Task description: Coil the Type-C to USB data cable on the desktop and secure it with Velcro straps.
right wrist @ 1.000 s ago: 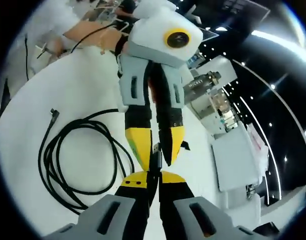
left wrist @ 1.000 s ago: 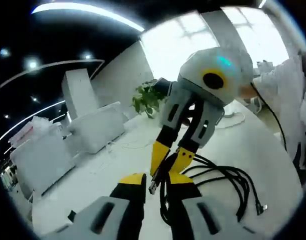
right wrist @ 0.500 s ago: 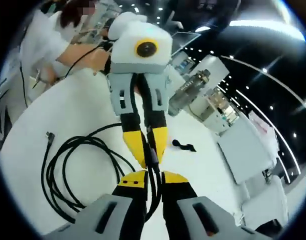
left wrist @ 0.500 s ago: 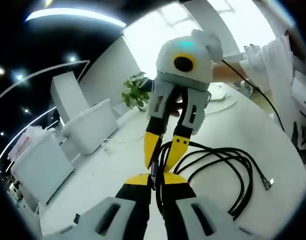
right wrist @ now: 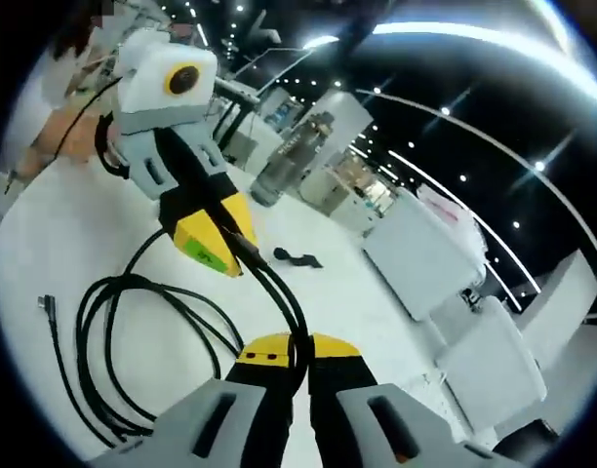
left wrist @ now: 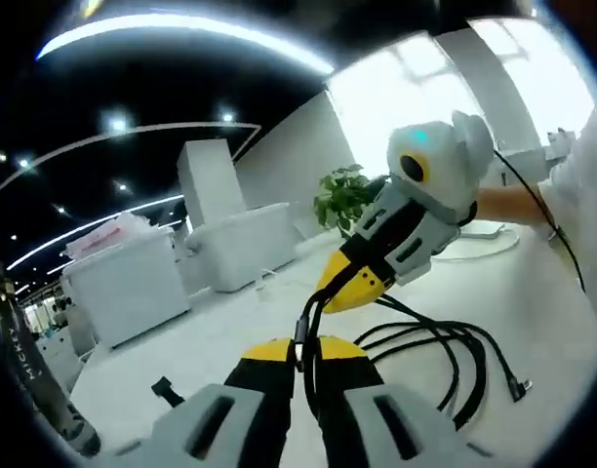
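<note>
In the left gripper view, the left tool (left wrist: 303, 349) has its jaws pinched together on the black cable (left wrist: 445, 341). Just beyond, the right tool (left wrist: 339, 285) clamps the same cable a short way along, its jaws closed. The rest of the cable lies in loose loops on the white surface (left wrist: 220, 336). A small black Velcro strap (left wrist: 168, 392) lies apart to the left. Farther off stand white boxes (left wrist: 128, 283) and a potted plant (left wrist: 342, 193). In the right gripper view a metal flask (right wrist: 291, 146) stands beyond the strap.
</note>
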{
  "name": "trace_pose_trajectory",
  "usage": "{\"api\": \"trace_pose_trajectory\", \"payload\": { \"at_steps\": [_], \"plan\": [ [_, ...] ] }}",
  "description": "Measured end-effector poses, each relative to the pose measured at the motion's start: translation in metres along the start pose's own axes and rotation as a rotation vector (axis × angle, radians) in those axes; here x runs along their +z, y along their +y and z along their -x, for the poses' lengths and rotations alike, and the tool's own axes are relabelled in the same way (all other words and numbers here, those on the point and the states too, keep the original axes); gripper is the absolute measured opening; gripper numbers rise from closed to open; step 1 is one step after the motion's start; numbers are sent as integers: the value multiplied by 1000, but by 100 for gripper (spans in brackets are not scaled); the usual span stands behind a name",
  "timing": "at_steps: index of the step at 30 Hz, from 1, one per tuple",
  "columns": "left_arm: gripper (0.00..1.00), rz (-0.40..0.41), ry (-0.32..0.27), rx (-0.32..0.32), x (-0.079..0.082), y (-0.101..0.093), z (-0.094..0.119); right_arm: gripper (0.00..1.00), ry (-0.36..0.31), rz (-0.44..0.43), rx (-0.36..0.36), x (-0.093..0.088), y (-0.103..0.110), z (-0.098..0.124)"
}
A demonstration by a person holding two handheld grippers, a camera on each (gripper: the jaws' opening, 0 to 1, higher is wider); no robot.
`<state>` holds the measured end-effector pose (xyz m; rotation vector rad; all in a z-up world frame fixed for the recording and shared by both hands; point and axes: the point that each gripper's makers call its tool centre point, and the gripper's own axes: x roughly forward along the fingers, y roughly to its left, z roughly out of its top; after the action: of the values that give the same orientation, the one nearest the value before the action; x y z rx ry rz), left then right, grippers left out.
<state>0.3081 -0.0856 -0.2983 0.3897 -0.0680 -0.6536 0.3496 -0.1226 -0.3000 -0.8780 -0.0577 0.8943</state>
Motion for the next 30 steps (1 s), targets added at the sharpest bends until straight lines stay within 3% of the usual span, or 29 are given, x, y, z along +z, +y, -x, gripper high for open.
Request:
{"api": "trace_pose_trajectory", "payload": {
  "at_steps": [2,4,7,13,14,16,17,20,21,23,25,27,28,30],
  "plan": [
    [11,31,-29,19,7,3,4,3,-28,87,0,9,-1,1],
    [20,94,-68,15,15,4,5,2,-28,163,18,14,2,2],
    [22,12,-20,-31,15,0,0,2,-26,261,39,22,8,2],
    [16,-159,69,-120,15,-16,-15,3,-70,315,77,37,16,2],
    [10,-177,69,-121,17,-17,-17,3,-83,310,78,40,17,2],
    [8,-234,94,-76,16,-9,-19,3,-81,297,58,39,14,2],
    [7,-237,91,-66,17,-7,-20,3,-118,252,40,42,10,3],
    [6,-104,16,-57,24,-1,-22,6,-212,67,10,45,-1,9],
    [6,-65,-7,-51,24,1,-22,7,-253,-48,10,48,-4,14],
    [5,-25,-46,1,25,12,-18,13,-362,-390,39,54,-15,27],
    [5,15,-84,21,31,18,-12,16,-421,-570,45,52,-26,36],
    [5,33,-98,37,32,25,-5,11,-540,-769,-6,47,-51,47],
    [5,39,-102,55,31,28,-2,10,-571,-869,5,39,-61,51],
    [5,54,-104,68,27,31,1,10,-531,-927,1,21,-69,52]
  ]
}}
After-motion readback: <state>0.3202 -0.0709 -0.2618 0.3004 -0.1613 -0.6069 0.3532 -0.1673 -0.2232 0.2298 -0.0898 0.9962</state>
